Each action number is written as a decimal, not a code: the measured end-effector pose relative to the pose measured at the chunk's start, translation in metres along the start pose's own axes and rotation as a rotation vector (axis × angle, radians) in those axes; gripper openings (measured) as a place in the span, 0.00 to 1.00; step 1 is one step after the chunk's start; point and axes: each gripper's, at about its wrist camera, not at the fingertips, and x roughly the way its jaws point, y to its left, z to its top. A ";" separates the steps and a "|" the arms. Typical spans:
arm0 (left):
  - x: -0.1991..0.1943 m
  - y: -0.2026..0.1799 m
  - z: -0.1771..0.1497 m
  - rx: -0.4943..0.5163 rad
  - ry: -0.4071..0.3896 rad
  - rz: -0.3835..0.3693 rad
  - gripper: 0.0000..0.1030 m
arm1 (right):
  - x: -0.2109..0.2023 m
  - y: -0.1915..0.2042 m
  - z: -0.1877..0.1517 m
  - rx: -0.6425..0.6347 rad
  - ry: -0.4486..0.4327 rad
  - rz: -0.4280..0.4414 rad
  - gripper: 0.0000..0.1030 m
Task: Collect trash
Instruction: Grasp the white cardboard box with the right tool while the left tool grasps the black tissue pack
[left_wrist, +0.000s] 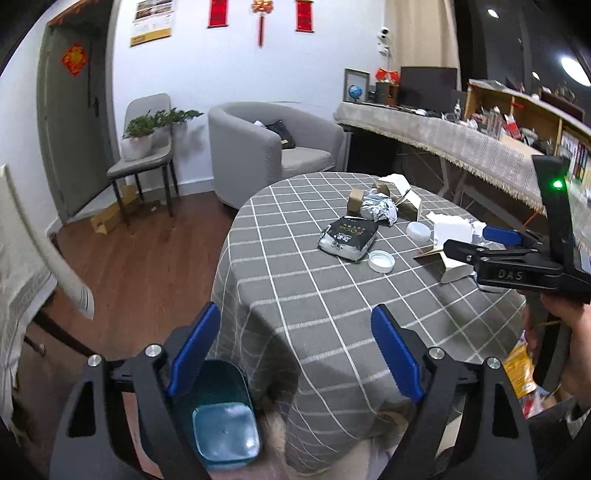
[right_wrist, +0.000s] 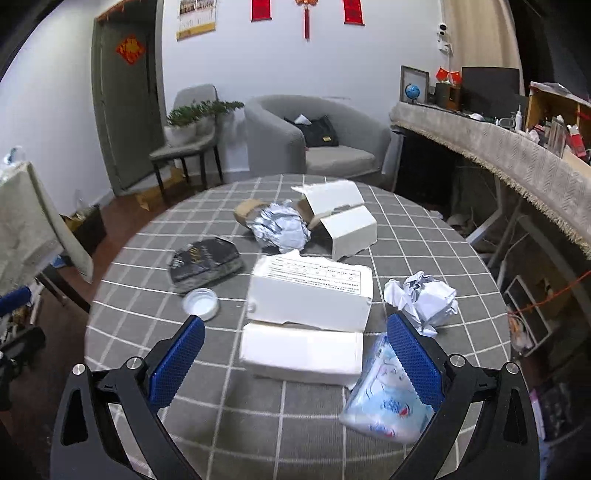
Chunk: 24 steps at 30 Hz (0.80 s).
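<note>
Trash lies on a round table with a grey checked cloth (right_wrist: 155, 236): a torn white box (right_wrist: 310, 302), a crumpled white paper (right_wrist: 424, 299), a light blue printed plastic bag (right_wrist: 384, 398), a black pouch (right_wrist: 205, 262), a white lid (right_wrist: 201, 303), a foil ball (right_wrist: 280, 227) and an open white carton (right_wrist: 343, 218). My right gripper (right_wrist: 295, 362) is open and empty over the white box; it also shows in the left wrist view (left_wrist: 476, 240). My left gripper (left_wrist: 295, 354) is open and empty above a blue-green bin (left_wrist: 221, 417) on the floor by the table (left_wrist: 295, 280).
A grey armchair (left_wrist: 258, 147) and a chair with potted plants (left_wrist: 144, 147) stand behind the table. A long cloth-covered counter (left_wrist: 461, 144) runs along the right. A cloth-covered table (left_wrist: 22, 266) is at the left. The floor is wood.
</note>
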 end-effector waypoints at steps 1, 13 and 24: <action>0.005 -0.001 0.003 0.025 -0.004 -0.003 0.84 | 0.005 -0.001 0.001 0.005 0.004 -0.015 0.97; 0.067 -0.006 0.012 0.158 0.066 -0.119 0.84 | 0.033 0.001 0.017 0.023 0.067 -0.042 0.79; 0.104 -0.019 0.046 0.201 0.076 -0.214 0.85 | 0.027 -0.012 0.029 0.083 0.030 0.054 0.74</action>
